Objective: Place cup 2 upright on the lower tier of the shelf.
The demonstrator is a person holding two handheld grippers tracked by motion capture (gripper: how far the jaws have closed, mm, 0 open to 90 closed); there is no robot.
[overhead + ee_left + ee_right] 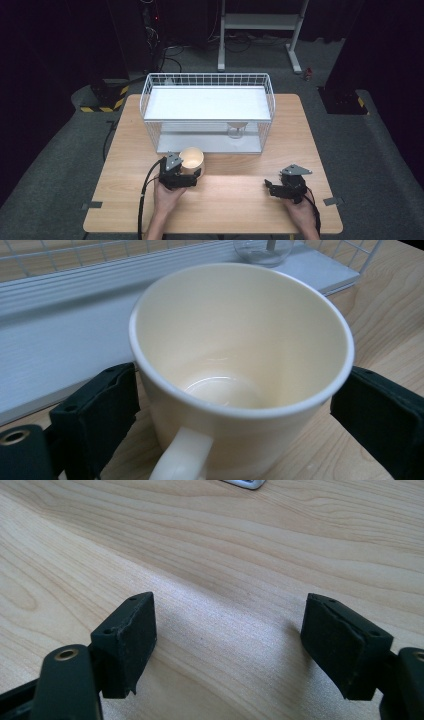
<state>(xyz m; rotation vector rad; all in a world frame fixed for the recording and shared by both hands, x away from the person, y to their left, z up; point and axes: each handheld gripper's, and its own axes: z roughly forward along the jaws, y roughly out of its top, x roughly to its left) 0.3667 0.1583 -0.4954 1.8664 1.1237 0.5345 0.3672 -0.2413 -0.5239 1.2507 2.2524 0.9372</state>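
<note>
In the high view, the cream ceramic mug [192,159] stands on the light wooden table [235,200] at lower centre-left, in front of the white wire rack [207,112], the left gripper [192,173] at it. The right gripper [268,187] rests at lower right.

The left gripper view has the mug between parted jaws, the pads just clear of its sides.

The right gripper view shows jaws apart over bare wood

1. Readable text, labels, brands, numbers: none on any surface.
2. Signs: yellow-and-black hazard stripes [102,108] on the foot of a dark stand on the floor, left of the table; no wording.
3. Signs: yellow-and-black hazard stripes [361,102] on the foot of a dark stand on the floor, right of the table; no wording.
</note>
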